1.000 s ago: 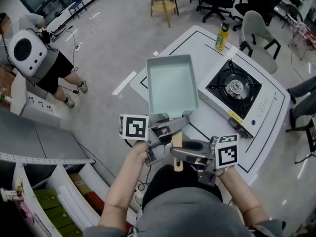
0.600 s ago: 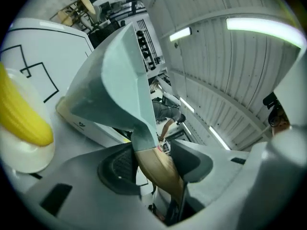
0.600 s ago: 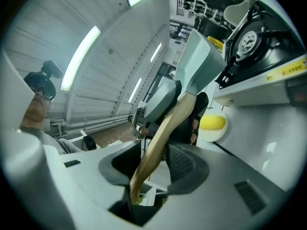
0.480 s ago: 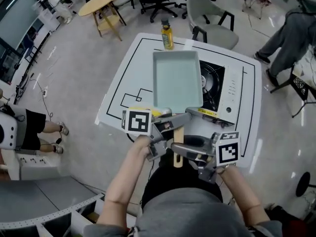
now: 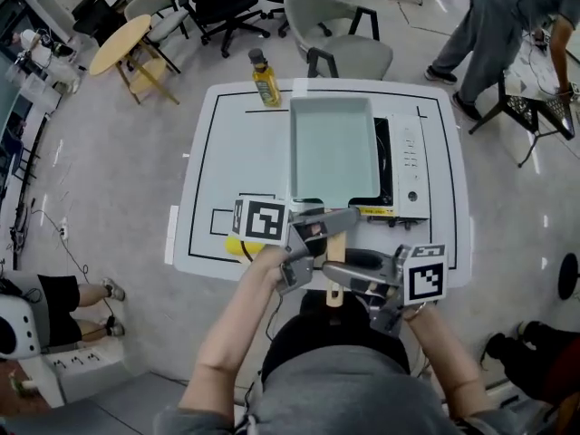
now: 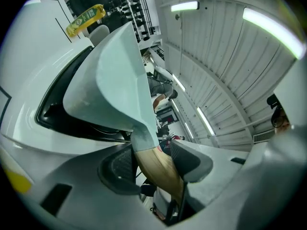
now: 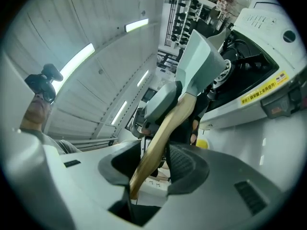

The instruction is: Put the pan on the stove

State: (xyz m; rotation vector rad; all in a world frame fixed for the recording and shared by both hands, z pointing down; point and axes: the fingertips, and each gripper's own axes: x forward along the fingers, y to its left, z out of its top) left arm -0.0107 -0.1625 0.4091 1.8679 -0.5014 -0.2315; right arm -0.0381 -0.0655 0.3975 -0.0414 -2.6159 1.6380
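The pan (image 5: pixel 333 148) is a pale green rectangular one with a wooden handle (image 5: pixel 335 259). I hold it level above the white table (image 5: pixel 227 143), its body over the left part of the stove (image 5: pixel 405 166). My left gripper (image 5: pixel 328 225) is shut on the handle close to the pan. My right gripper (image 5: pixel 343 272) is shut on the handle further back. In the left gripper view the pads clamp the handle (image 6: pixel 158 169) below the pan (image 6: pixel 115 75). In the right gripper view the handle (image 7: pixel 160 140) runs between the pads up to the pan (image 7: pixel 201 61) beside the stove (image 7: pixel 268 47).
An oil bottle (image 5: pixel 265 78) stands at the table's far edge. A yellow object (image 5: pixel 234 246) lies at the near left edge, partly hidden by my left gripper. Chairs (image 5: pixel 335 25) and a round wooden table (image 5: pixel 122 48) stand beyond. A person (image 5: pixel 507 25) stands at the far right.
The table and stove have swung from the right to straight in front of me. The pan, in the same two-gripper hold, now hangs over the stove's left part.
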